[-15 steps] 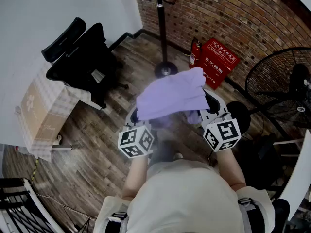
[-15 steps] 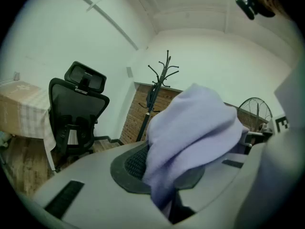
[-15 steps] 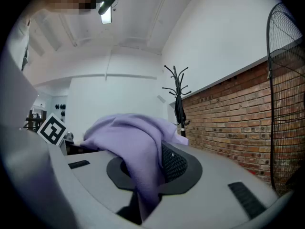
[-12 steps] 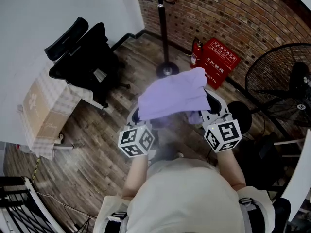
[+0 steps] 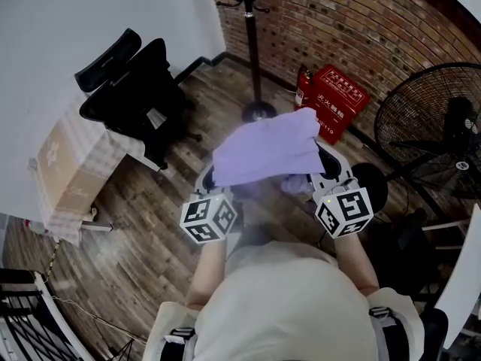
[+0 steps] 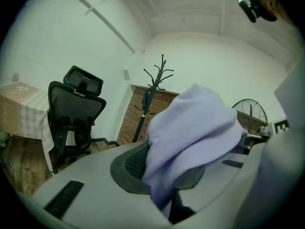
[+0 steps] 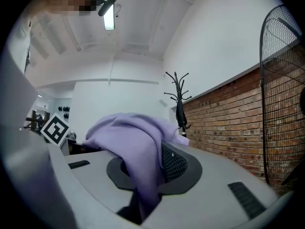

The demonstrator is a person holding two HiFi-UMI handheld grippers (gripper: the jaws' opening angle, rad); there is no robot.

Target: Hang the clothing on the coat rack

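Note:
A lilac garment (image 5: 267, 150) is stretched between both grippers in front of the person. My left gripper (image 5: 219, 183) is shut on its left part; the cloth (image 6: 190, 137) bulges out of the closed jaws. My right gripper (image 5: 319, 173) is shut on its right part, where the cloth (image 7: 138, 151) drapes over the jaws. The black coat rack (image 5: 250, 43) stands ahead by the brick wall, its round base (image 5: 258, 112) just beyond the garment. It also shows upright in the left gripper view as a thin pole (image 6: 151, 97) and in the right gripper view (image 7: 179, 101).
A black office chair (image 5: 135, 96) stands at the left beside a table with a checked cloth (image 5: 64, 168). A red box (image 5: 334, 100) and a fire extinguisher (image 5: 304, 87) sit against the brick wall. A black floor fan (image 5: 432, 122) stands at the right.
The garment and both grippers have edged slightly towards the coat rack; both grips are unchanged.

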